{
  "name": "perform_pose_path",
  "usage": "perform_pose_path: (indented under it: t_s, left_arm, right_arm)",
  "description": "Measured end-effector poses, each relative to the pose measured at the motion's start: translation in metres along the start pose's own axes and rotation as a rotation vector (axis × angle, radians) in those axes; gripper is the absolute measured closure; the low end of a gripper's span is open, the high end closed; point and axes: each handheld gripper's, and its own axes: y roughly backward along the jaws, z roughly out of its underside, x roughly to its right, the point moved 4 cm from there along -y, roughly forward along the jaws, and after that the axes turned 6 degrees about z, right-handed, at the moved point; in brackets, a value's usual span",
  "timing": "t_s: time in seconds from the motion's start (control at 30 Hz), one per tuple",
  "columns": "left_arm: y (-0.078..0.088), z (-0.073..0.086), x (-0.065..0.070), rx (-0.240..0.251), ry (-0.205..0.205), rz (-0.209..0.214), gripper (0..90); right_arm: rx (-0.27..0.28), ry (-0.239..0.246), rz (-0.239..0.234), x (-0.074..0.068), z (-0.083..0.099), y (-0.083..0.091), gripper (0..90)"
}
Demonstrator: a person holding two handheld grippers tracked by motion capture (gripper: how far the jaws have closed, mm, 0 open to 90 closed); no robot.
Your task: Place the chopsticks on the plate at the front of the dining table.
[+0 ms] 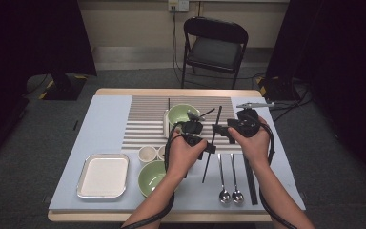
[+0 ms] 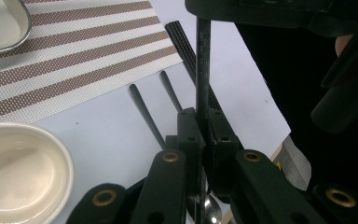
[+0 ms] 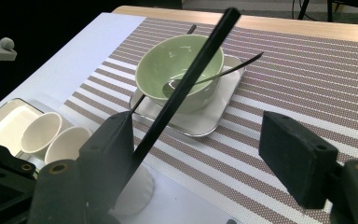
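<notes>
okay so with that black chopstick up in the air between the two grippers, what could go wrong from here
1. The left gripper alone pinches the black chopstick; the right gripper stands open beside it, so the long stick could pivot or slip out.
2. If it drops, it may land on the two spoons below and scatter them.
3. Its far end points toward the green bowl with a spoon inside; a swing could knock them.

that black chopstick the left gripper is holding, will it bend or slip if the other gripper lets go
The chopstick looks straight and thin, so probably stiff and light. The left gripper pinches it near one end, so it may pivot or slip; its surface looks smooth.
</notes>
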Motion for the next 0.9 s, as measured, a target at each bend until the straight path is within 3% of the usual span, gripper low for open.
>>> perform_pose_path:
  t_s: [0.9]
  left_arm:
    - [0.0019,0.0006,0.0003,-0.014,-0.014,-0.01,86.2]
  right_arm:
    - [-0.003,0.009,0.013,0.0084,0.0096,-0.0019,24.6]
